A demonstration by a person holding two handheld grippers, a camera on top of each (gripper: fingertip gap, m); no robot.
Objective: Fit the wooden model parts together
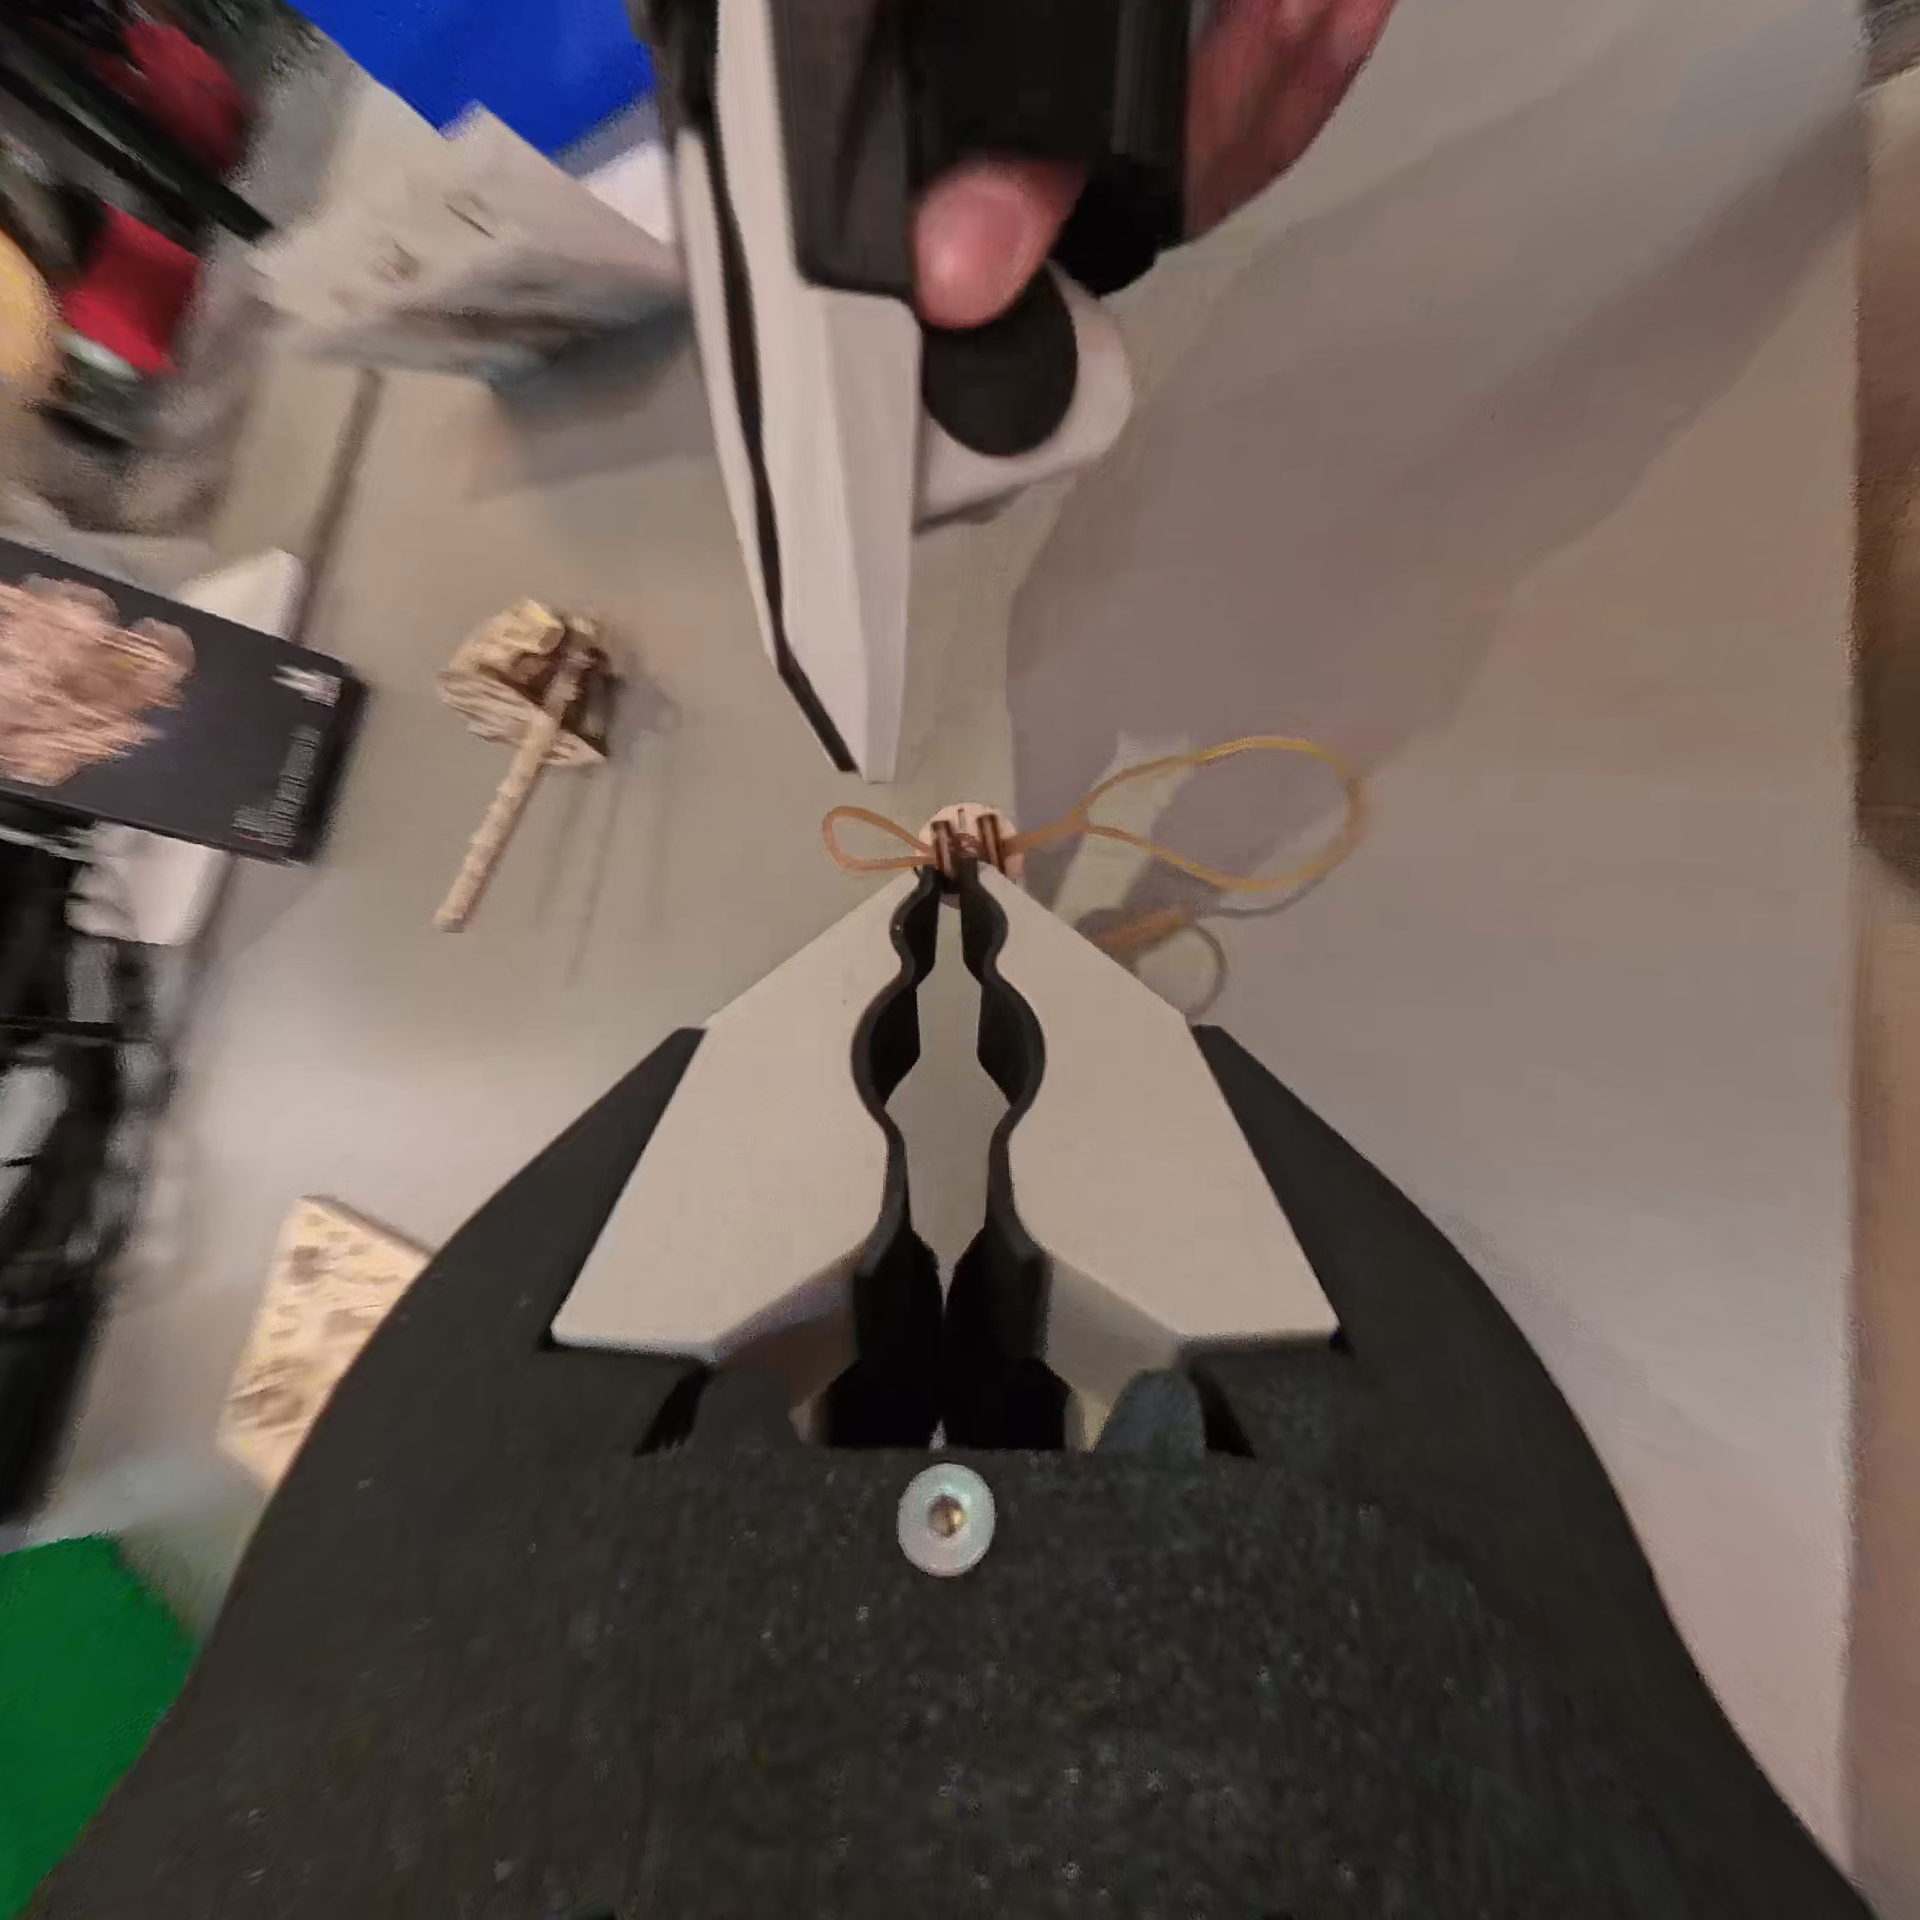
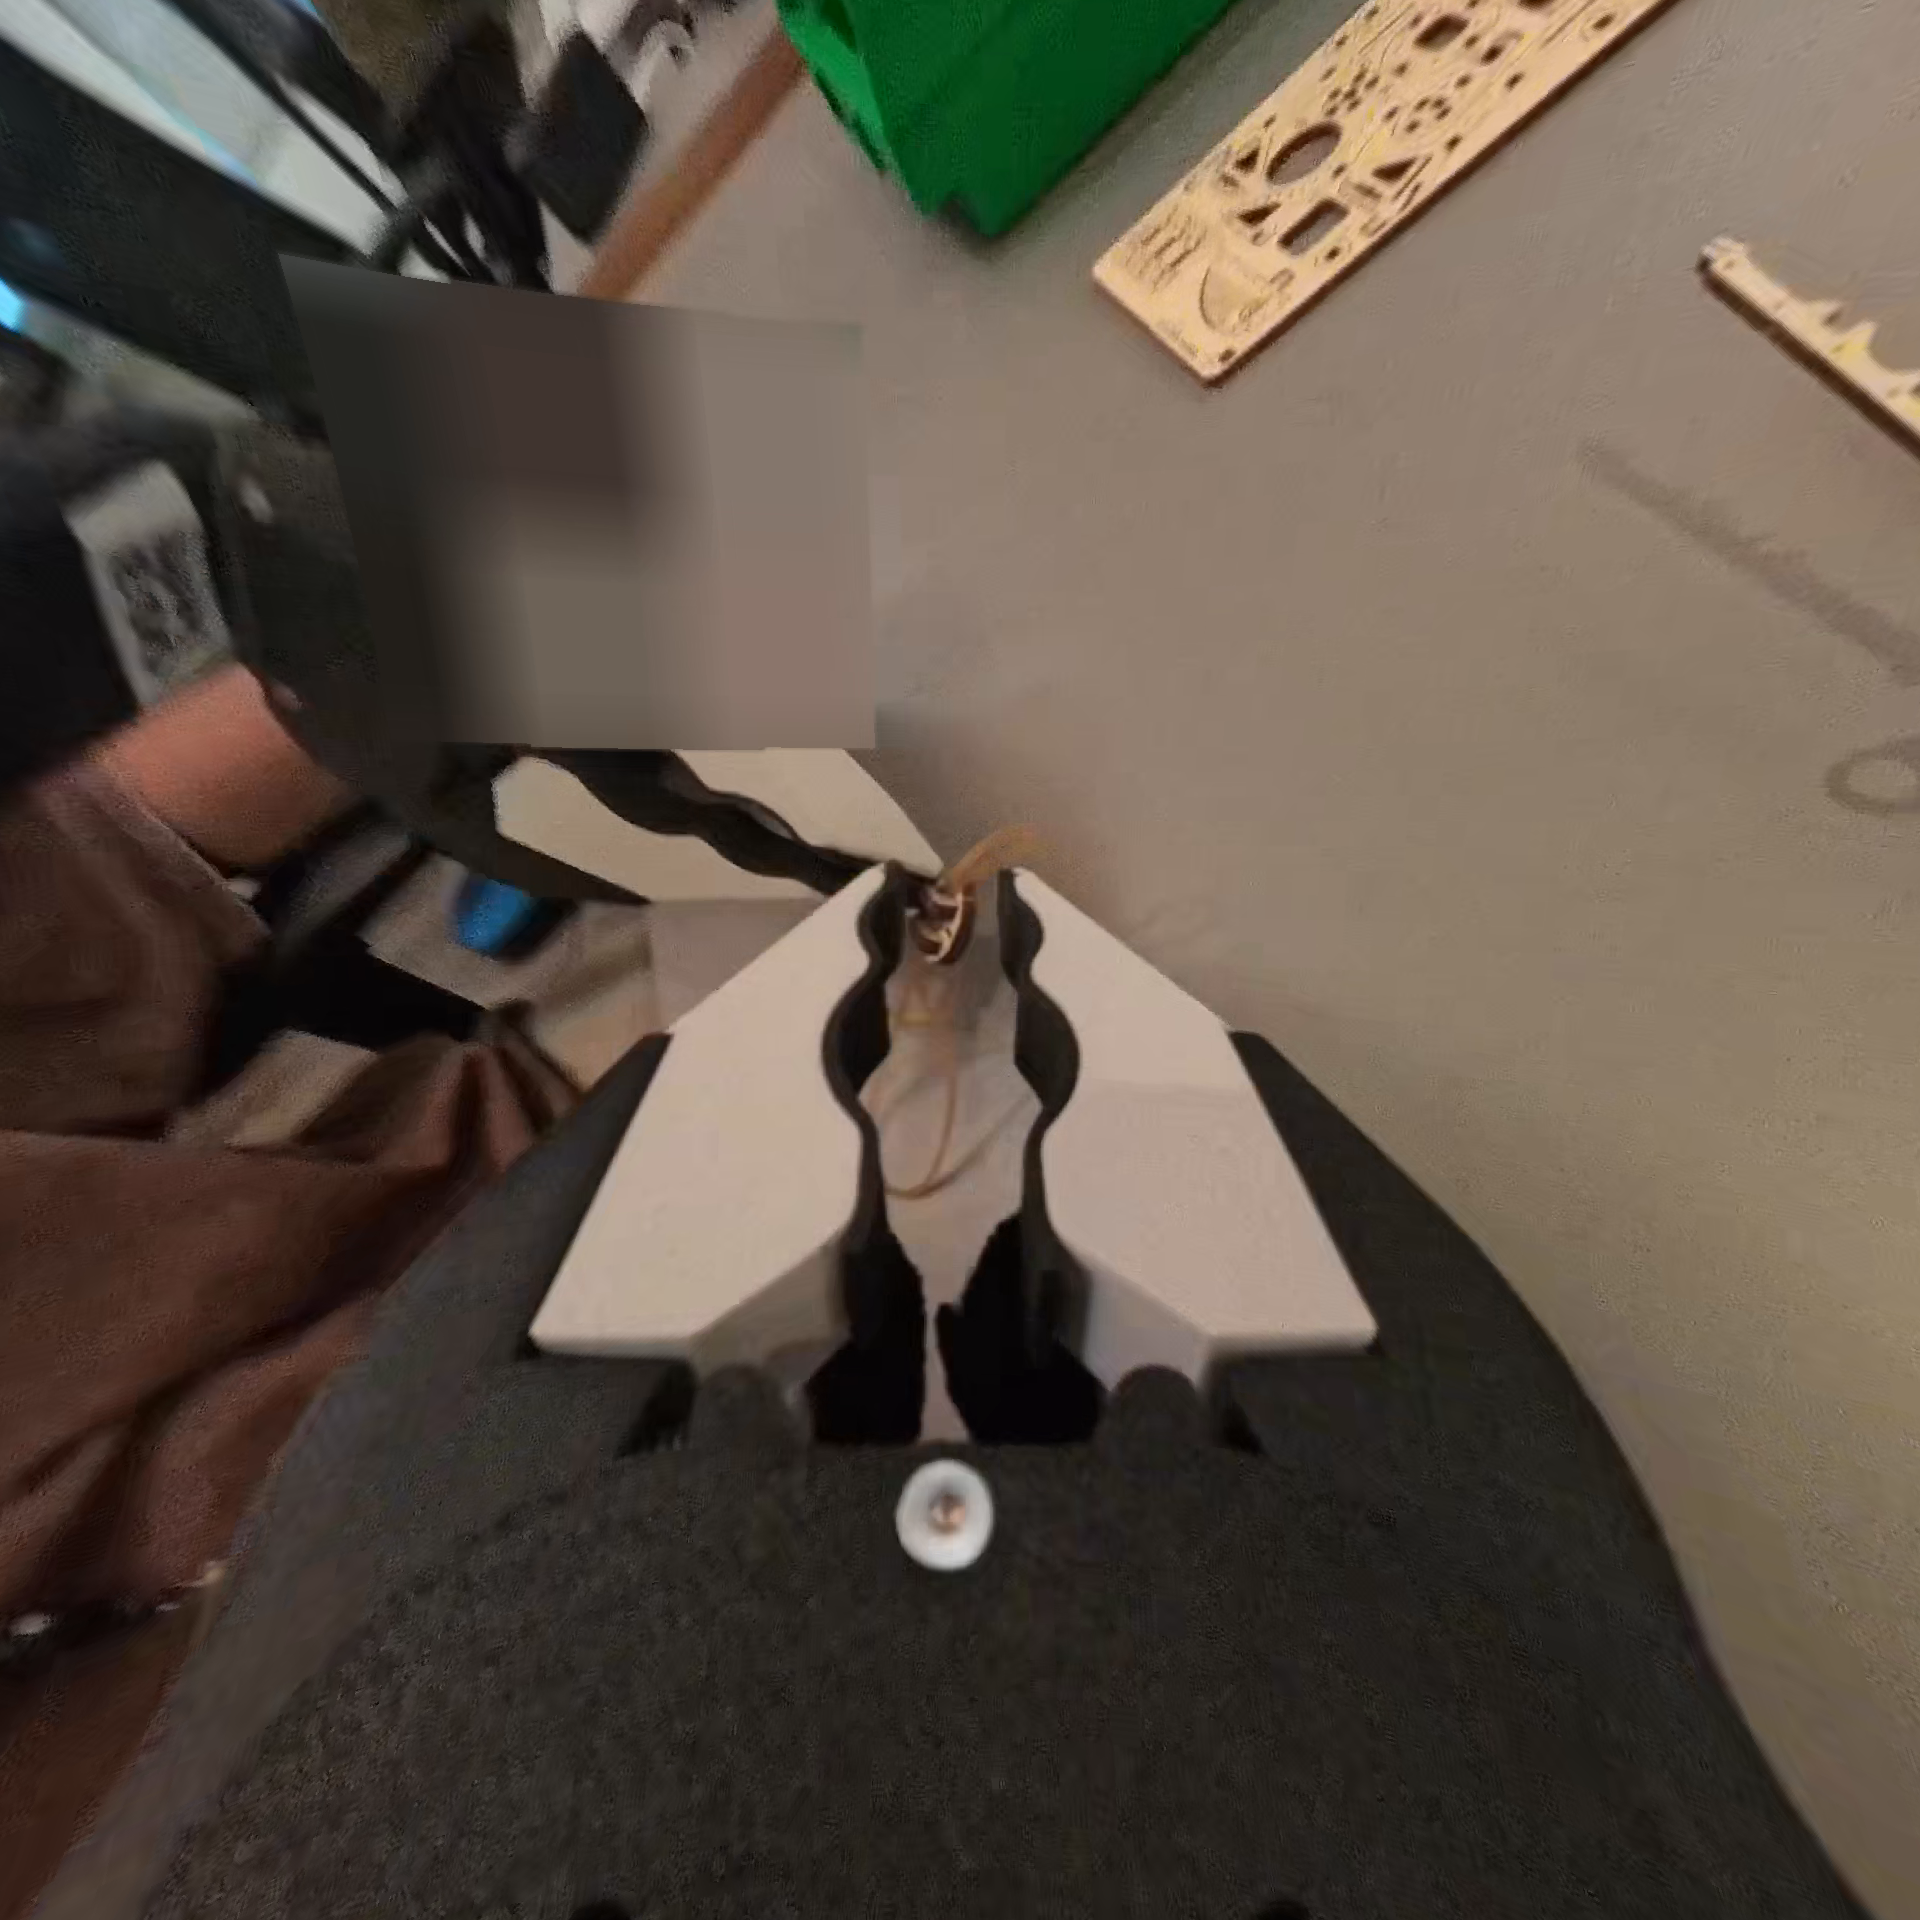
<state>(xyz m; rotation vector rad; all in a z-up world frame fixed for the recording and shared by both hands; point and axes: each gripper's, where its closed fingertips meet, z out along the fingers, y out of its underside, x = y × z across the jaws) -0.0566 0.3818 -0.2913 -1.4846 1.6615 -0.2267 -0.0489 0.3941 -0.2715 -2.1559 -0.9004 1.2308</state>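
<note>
My left gripper (image 1: 948,883) pinches the small wooden disc (image 1: 966,836); right gripper (image 2: 943,883), slightly apart and empty, straddles it from above.

No writing in either view can be read. In the left wrist view, a dark box (image 1: 156,717) lying at the left edge of the grey surface (image 1: 1455,623) carries pale lines of print along its right end, beside a printed picture, but motion blur smears them past reading. In the right wrist view, a white card (image 2: 156,582) at the left edge bears a black square-patterned code, also blurred. The laser-cut wooden sheet (image 2: 1340,177) near the top of that view shows only cut-out shapes and engraved lines, and no legible letters or numbers can be made out on it.
</note>
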